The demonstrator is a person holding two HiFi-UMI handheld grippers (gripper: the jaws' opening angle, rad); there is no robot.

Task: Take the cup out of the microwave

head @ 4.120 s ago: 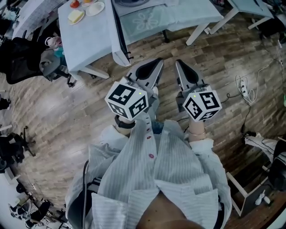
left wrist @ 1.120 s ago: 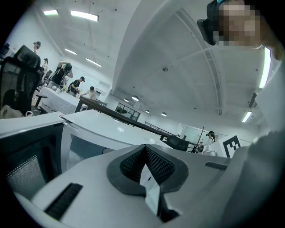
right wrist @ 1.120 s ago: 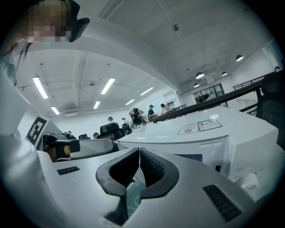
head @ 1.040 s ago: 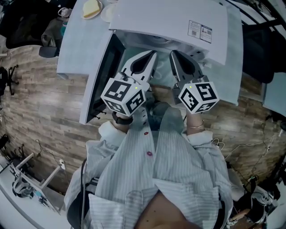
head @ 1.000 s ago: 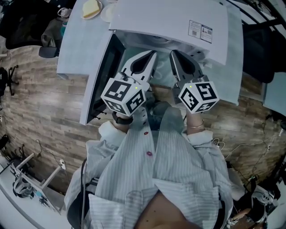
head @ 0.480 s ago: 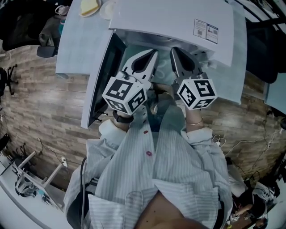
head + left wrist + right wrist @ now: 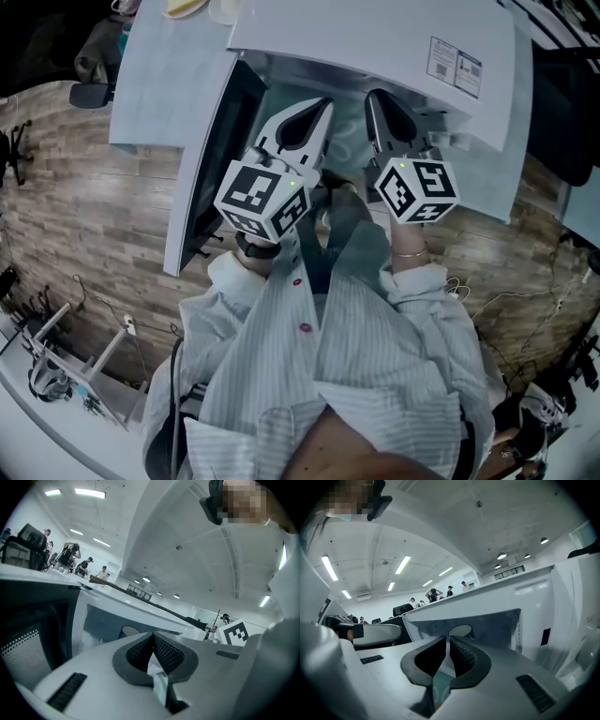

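Observation:
A white microwave (image 7: 375, 37) stands in front of me with its door (image 7: 211, 169) swung open to the left. Both grippers point side by side at the open cavity (image 7: 492, 623), just outside it. My left gripper (image 7: 322, 106) is shut with nothing in it, its pads meeting at the tip (image 7: 153, 635). My right gripper (image 7: 374, 97) is also shut and empty (image 7: 447, 639). Deep in the cavity a pale rounded shape (image 7: 461, 630) shows just over the jaw tips; it looks like the cup (image 7: 130, 631). Neither gripper touches it.
The open door (image 7: 33, 634) stands close on the left of my left gripper. The microwave's right wall (image 7: 576, 620) is close to my right gripper. A plate of food (image 7: 183, 7) lies on the table beside the microwave. Wooden floor (image 7: 84, 234) lies below.
Four seconds ago I faced the floor and a table; now the microwave fills the view. Over the last second both shut grippers have sunk a little before the opening.

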